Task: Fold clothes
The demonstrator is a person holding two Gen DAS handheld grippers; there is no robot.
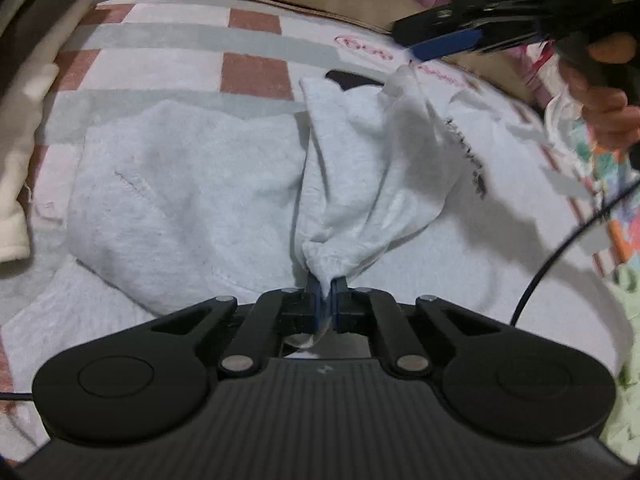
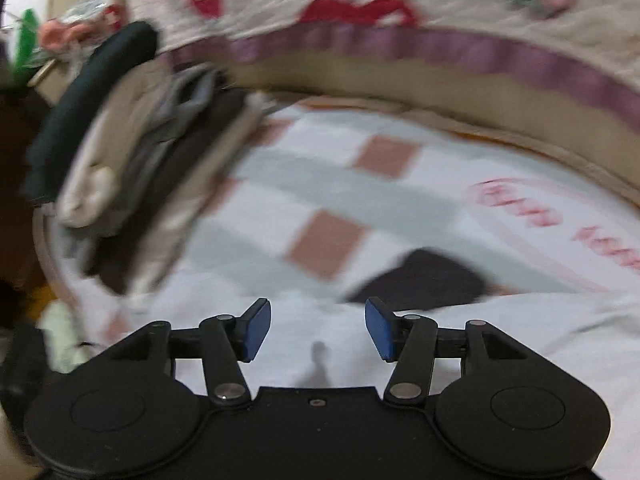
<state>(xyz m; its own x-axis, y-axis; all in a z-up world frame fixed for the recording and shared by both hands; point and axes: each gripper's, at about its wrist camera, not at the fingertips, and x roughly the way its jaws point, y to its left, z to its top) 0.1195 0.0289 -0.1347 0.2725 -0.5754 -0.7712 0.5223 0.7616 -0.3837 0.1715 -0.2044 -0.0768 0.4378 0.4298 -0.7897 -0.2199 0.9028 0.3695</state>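
— What is the pale grey garment [image 1: 180, 184] made of?
— Soft, fleecy cloth, matt, with a stitched seam.
— And the left claw [image 1: 327, 296]?
— Matt black plastic, ribbed body, dull metal rivets, smooth blue pads.
— The checked blanket [image 1: 256, 40] underneath?
— Napped, towel-like cloth.

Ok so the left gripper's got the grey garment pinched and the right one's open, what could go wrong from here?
1. The left gripper pinches only a small bunched edge of the grey garment, so the cloth may slip out if pulled hard.
2. The right gripper is open and holds nothing, so the lifted part hangs twisted and the fold may land skewed.
3. The black cable lies near the garment and might snag.
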